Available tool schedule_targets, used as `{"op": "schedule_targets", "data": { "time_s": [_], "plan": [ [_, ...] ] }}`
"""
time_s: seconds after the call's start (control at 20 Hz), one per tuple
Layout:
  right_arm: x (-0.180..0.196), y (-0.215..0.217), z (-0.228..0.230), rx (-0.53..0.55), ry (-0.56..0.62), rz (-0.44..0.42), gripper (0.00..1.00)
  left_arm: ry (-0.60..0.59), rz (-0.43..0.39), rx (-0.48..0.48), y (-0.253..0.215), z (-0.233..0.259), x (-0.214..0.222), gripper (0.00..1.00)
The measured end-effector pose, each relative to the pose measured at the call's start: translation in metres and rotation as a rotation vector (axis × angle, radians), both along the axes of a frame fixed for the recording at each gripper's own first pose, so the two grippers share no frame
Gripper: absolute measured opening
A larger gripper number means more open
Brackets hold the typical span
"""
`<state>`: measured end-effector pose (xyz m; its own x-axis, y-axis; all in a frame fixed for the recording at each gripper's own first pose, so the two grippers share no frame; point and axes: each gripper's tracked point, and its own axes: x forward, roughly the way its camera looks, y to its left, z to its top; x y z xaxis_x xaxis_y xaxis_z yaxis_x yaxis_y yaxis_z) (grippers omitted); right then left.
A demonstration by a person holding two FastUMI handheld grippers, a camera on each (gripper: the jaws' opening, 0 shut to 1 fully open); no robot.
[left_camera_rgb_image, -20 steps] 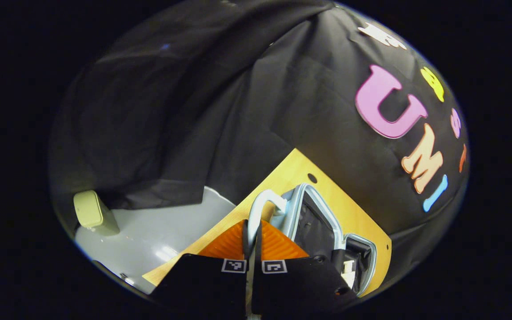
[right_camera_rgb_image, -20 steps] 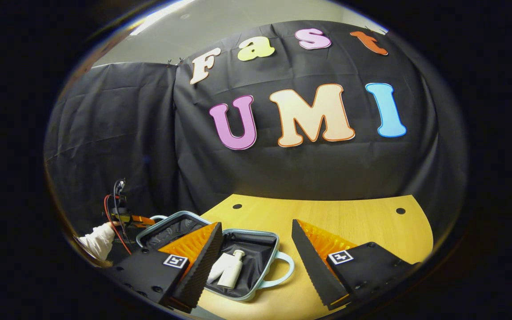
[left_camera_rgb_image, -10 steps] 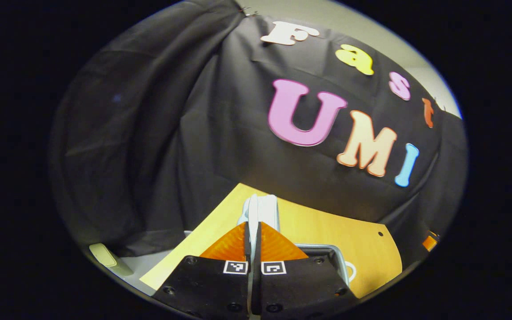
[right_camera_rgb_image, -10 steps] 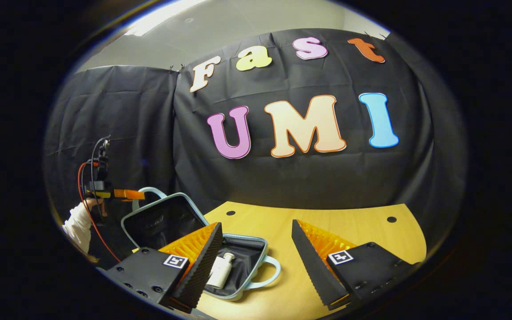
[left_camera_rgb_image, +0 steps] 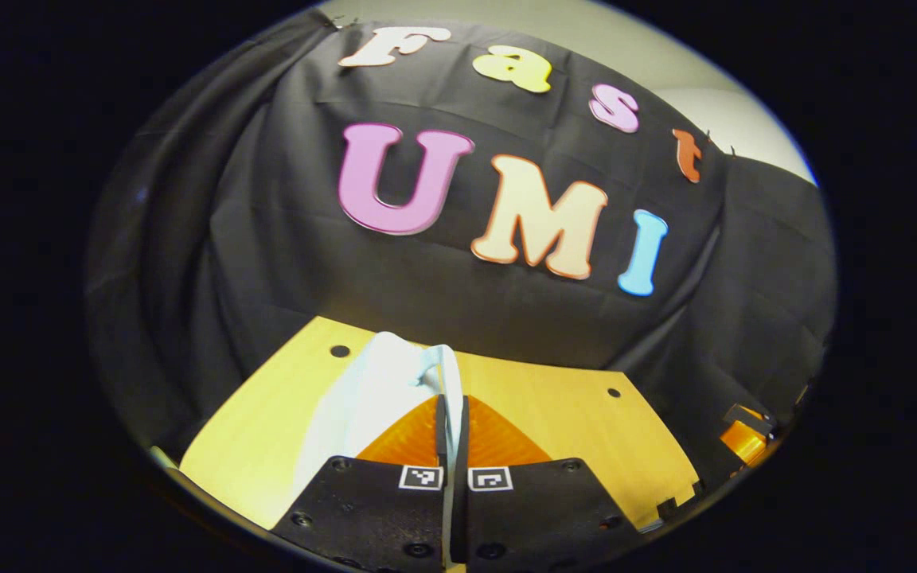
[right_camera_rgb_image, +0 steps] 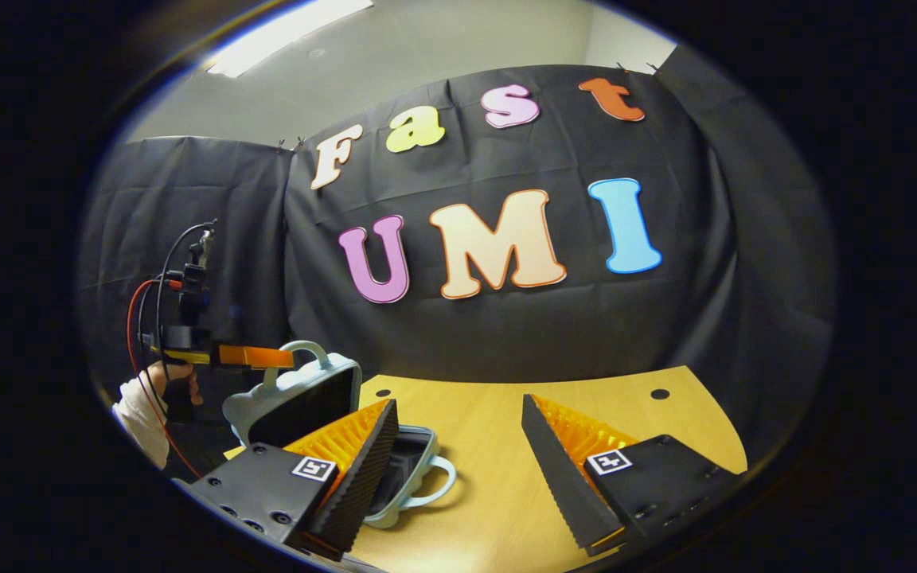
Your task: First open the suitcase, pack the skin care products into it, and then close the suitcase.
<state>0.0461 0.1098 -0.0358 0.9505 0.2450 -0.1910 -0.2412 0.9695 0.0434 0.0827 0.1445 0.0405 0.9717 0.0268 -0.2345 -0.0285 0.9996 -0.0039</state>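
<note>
The small pale-blue suitcase lies on the wooden table [right_camera_rgb_image: 490, 414], its base [right_camera_rgb_image: 415, 458] flat and its lid [right_camera_rgb_image: 299, 398] raised steeply, leaning over the base. In the right gripper view, my left gripper [right_camera_rgb_image: 255, 356] is at the far left, held by a hand [right_camera_rgb_image: 164, 390] and shut on the lid's handle [right_camera_rgb_image: 307, 350]. In the left gripper view, the left gripper [left_camera_rgb_image: 452, 406] pinches that handle [left_camera_rgb_image: 444, 370], with the lid's pale shell [left_camera_rgb_image: 363, 398] just left of it. My right gripper [right_camera_rgb_image: 458, 469] hovers open over the table beside the base. The lid and my finger hide the base's inside.
The base's own handle [right_camera_rgb_image: 435, 489] sticks out toward the table's middle. Black cloth walls close in behind and to the sides of the table. In the left gripper view, the right gripper [left_camera_rgb_image: 741, 434] shows at the far right edge.
The left gripper has swung the lid up from lying flat open and over toward the base. The white bottle in the base has passed out of sight. The right gripper stays open.
</note>
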Motion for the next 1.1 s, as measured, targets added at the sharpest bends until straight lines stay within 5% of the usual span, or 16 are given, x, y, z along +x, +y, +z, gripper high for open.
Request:
{"op": "schedule_targets", "data": {
  "time_s": [0.35, 0.6, 0.9, 1.05, 1.1],
  "plan": [
    [-0.016, -0.055, 0.011, -0.006, -0.025, -0.069, 0.98, 0.155, -0.072, 0.042, -0.080, -0.103, 0.042, 0.00],
    [-0.014, -0.075, 0.013, -0.006, -0.037, -0.100, 0.98, 0.290, -0.081, 0.118, -0.099, -0.179, 0.055, 0.00],
    [-0.007, -0.078, 0.007, 0.005, -0.022, -0.095, 0.98, 0.341, -0.107, 0.210, -0.105, -0.212, 0.055, 0.01],
    [-0.001, -0.076, 0.011, 0.003, -0.037, -0.087, 0.98, 0.290, -0.125, 0.105, -0.118, -0.186, 0.051, 0.21],
    [0.001, -0.075, 0.013, 0.007, -0.042, -0.085, 0.98, 0.246, -0.109, 0.083, -0.118, -0.169, 0.052, 0.44]
  ]
}}
